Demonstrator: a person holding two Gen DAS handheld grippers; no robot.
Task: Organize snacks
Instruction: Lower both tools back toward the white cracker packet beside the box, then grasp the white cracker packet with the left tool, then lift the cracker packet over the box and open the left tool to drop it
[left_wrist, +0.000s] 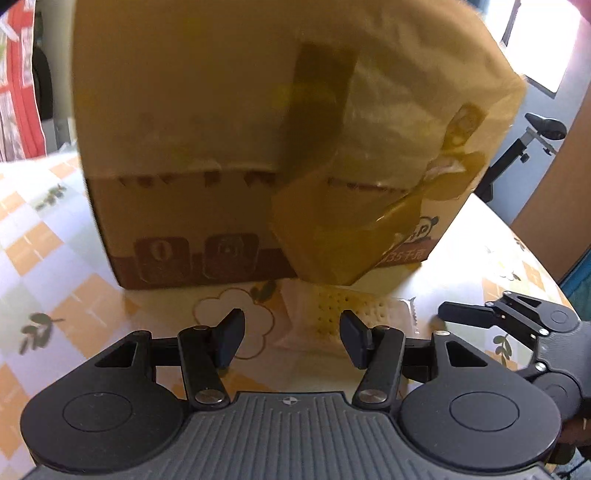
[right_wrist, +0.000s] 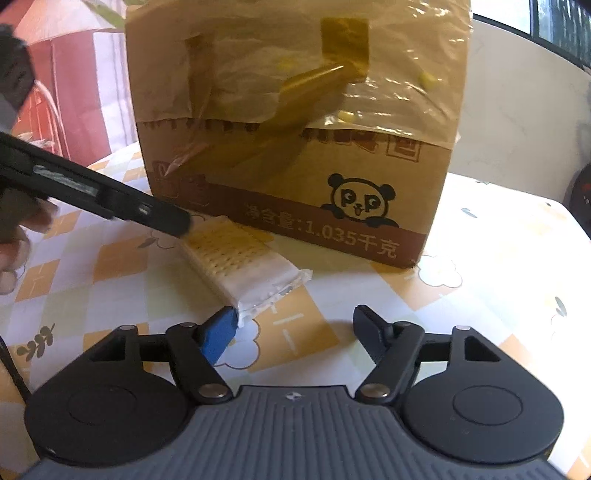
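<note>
Nearest, lying flat on the checked orange-and-white tablecloth (right_wrist: 122, 266): 1 cracker packet (right_wrist: 240, 264), clear-and-white wrapper with crimped ends, showing pale dotted crackers inside. Sits just in front of the cardboard box (right_wrist: 295, 147), its far end close to the box's base, its near end angled toward the right gripper (right_wrist: 295, 332).

Right gripper low over the table, pointing at the box, fingers spread wide and gripping nothing. Blue pad (right_wrist: 218, 336) on one finger touching, or all but touching, the packet's near crimped corner; other finger well off to the side over bare cloth.

Left gripper (left_wrist: 291, 336) also low and level, aimed at the box from the packet's other side. Fingers parted wide, nothing between them but the packet lying just beyond the tips; contact not clear from its own camera. Seen from the right wrist, 1 black finger (right_wrist: 162, 218) reaching in from the side, with its tip at the packet's far end. Part of a hand (right_wrist: 18, 236) behind it, blurred.

Beyond, the box standing upright: brown, wrapped loosely in crinkled film with strips of amber tape (right_wrist: 343, 40), a cartoon panda (right_wrist: 360, 201) and "1.035" printed on a dark band along the bottom.
</note>
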